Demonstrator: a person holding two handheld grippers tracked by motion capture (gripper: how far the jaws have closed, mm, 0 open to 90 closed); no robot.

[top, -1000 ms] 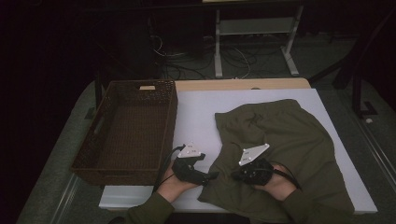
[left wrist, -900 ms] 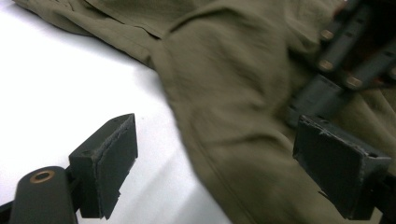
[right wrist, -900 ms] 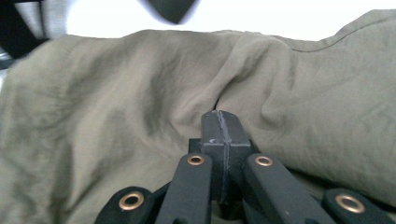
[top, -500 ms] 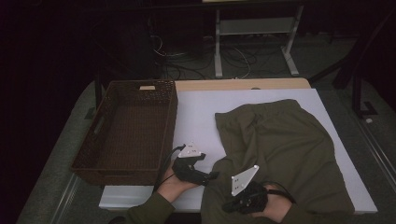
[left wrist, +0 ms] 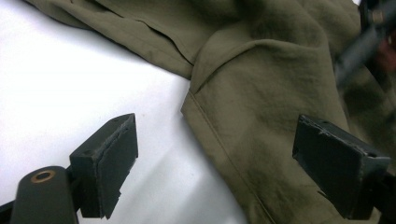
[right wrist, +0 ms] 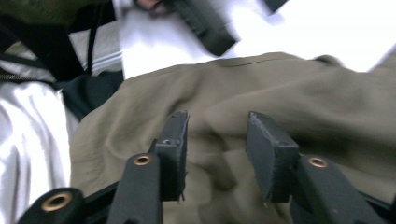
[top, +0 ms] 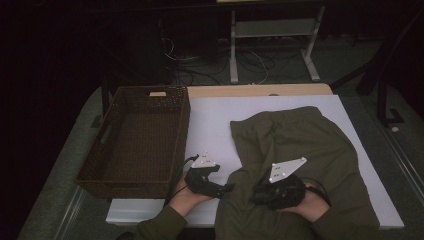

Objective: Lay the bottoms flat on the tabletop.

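An olive green garment (top: 300, 150) lies spread over the right half of the white table (top: 215, 125), and its near edge hangs over the front. My left gripper (top: 226, 189) rests at the garment's left hem. In the left gripper view its jaws (left wrist: 224, 163) stand wide open, with the hem (left wrist: 219, 135) between them and untouched. My right gripper (top: 256, 196) is over the garment's near part and points left. Its jaws (right wrist: 217, 154) have just been opening, and the cloth (right wrist: 289, 98) lies loose below the gap without being pinched.
A dark wicker basket (top: 135, 137) stands at the table's left, close to my left hand. The table's front edge is right below both hands. Cables and a desk frame (top: 272, 45) lie on the floor beyond the far edge.
My right hand drew back toward the table's front edge, then came a little forward and to the right over the garment. The left hand has kept still.
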